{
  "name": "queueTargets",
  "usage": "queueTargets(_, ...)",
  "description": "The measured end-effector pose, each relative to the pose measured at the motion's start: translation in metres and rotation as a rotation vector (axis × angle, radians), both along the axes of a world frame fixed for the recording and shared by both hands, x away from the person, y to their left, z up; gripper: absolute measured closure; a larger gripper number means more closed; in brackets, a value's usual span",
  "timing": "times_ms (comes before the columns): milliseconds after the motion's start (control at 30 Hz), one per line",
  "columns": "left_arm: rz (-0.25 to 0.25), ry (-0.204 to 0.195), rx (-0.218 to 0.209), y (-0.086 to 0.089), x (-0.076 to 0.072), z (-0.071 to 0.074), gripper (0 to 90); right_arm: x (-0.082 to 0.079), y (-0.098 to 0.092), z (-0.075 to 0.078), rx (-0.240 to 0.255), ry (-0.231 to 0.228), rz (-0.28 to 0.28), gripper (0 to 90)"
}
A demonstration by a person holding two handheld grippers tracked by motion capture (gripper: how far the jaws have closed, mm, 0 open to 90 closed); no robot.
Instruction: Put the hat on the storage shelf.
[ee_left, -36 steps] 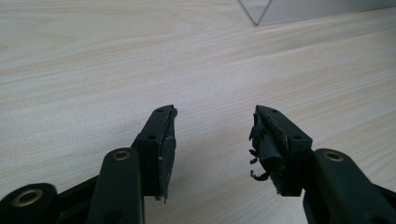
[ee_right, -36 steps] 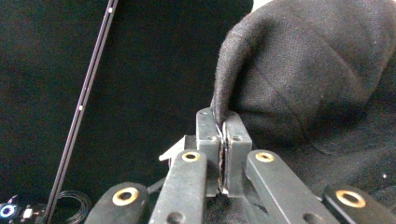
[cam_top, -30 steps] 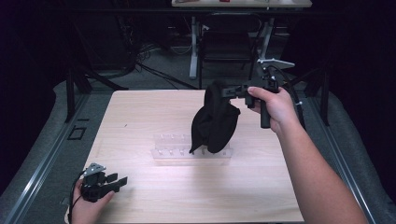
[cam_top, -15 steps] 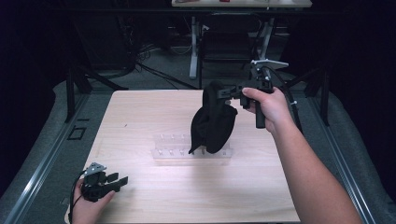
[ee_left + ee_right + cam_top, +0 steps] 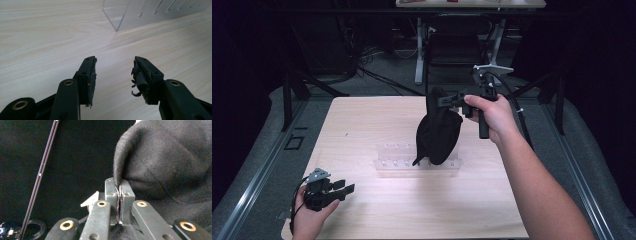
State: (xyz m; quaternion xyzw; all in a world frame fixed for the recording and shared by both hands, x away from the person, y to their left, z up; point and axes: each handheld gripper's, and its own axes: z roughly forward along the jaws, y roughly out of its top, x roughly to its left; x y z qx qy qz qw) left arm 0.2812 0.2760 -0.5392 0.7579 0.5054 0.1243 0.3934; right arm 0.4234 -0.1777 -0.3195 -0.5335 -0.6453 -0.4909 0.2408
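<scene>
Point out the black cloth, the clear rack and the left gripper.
black cloth [image 5: 437,135], high view, middle of the hanging fabric.
clear rack [image 5: 393,164], high view, its bare left part.
left gripper [image 5: 113,75], left gripper view, midway between its open fingertips.

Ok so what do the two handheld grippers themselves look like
Both are black. The left gripper has two flat jaws with brass-coloured rivets and frayed pads. The right gripper has a handle, a black cable and a grey three-cornered plate on top. Forearms are bare.

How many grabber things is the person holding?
2. The left hand-held gripper sits low at the table's near-left corner, empty. The right hand-held gripper holds the black cloth up.
</scene>
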Motion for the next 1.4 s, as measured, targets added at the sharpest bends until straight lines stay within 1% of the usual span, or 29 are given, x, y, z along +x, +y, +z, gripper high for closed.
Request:
queueTargets(67,-0.01,-0.006,-0.003,-0.004,0.001,0.004,53.8,0.0,0.003,0.0,0.0,0.002,0.004,88.1)
queueTargets(100,-0.015,-0.018,-0.001,-0.007,0.002,0.007,54.1,0.0,0.004,0.001,-0.002,0.002,0.007,88.1)
queueTargets(133,-0.018,-0.021,0.0,-0.009,0.002,0.009,55.1,-0.001,0.006,0.001,-0.003,0.002,0.009,88.1)
queueTargets(267,-0.046,-0.045,-0.001,-0.018,0.007,0.023,56.3,-0.001,0.013,0.002,0.0,0.005,0.014,88.0)
queueTargets(300,-0.046,-0.054,-0.007,-0.021,0.008,0.026,56.3,-0.001,0.014,0.002,-0.002,0.004,0.016,88.0)
queueTargets(533,-0.093,-0.09,-0.004,-0.046,0.017,0.044,55.6,-0.001,0.023,0.003,-0.013,0.0,0.03,88.0)
queueTargets(633,-0.113,-0.105,-0.005,-0.057,0.02,0.049,55.6,-0.001,0.025,0.003,-0.015,-0.001,0.033,88.0)
queueTargets(667,-0.122,-0.106,-0.001,-0.06,0.021,0.05,55.6,-0.001,0.025,0.003,-0.014,-0.001,0.032,88.0)
queueTargets(700,-0.134,-0.117,0.001,-0.066,0.023,0.053,55.6,-0.001,0.025,0.003,-0.013,-0.001,0.032,88.0)
queueTargets(833,-0.168,-0.133,0.011,-0.081,0.026,0.061,57.9,-0.001,0.026,0.003,-0.009,0.001,0.031,87.9)
queueTargets(1100,-0.238,-0.174,0.029,-0.112,0.03,0.078,58.4,-0.001,0.027,0.002,-0.006,-0.002,0.034,87.8)
queueTargets(1300,-0.275,-0.182,0.031,-0.127,0.031,0.085,59.0,-0.001,0.028,0.002,-0.005,-0.002,0.033,87.8)
queueTargets(1400,-0.29,-0.183,0.046,-0.137,0.031,0.085,60.6,-0.001,0.029,0.002,-0.004,-0.003,0.034,87.8)
